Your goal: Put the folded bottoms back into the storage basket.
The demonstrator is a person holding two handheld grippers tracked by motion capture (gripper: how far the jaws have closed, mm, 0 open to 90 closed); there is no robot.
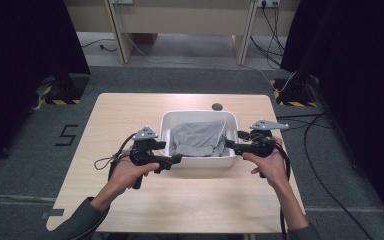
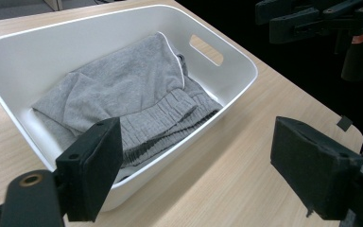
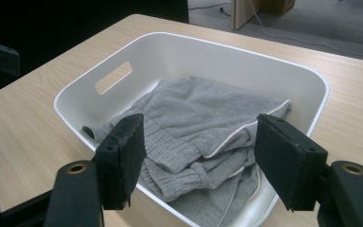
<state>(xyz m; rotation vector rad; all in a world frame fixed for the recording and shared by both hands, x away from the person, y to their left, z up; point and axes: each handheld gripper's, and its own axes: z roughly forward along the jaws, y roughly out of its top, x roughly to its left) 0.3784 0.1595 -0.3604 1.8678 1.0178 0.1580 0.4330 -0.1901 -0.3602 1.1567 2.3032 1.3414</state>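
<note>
Seen from the high view, a white basket (image 1: 198,116) sits near the middle of a light wooden table (image 1: 125,110), and a folded grey garment (image 1: 198,138) lies inside it. A person's 2 hands come in from the bottom edge, each holding a gripper. The left gripper (image 1: 176,159) is at the basket's near-left corner, with its tips at the basket wall. The right gripper (image 1: 230,145) is at the basket's right side, its tips close to the rim. From this height I cannot tell how far either pair of jaws is spread. A small dark round mark (image 1: 217,106) shows on the table just beyond the basket.

Left gripper view: the 2 black jaws stand wide apart and grip nothing. The white basket (image 2: 238,90) lies ahead and to the left, and 1 jaw sits in front of its near wall while the other is over bare table (image 2: 246,156). The grey garment (image 2: 132,90) rests on the basket floor, its ribbed waistband toward the near wall and a thin white trim along 1 edge. A slot handle is cut into the far end wall. The right gripper (image 2: 283,21) appears at the top right.

Right gripper view: the jaws are again spread wide with nothing between the pads. They frame the near rim of the white basket (image 3: 312,75), with the grey garment (image 3: 208,118) bunched inside, ribbed band and white trim facing the camera. A slot handle shows in the left end wall, and table (image 3: 23,123) lies around the basket.
</note>
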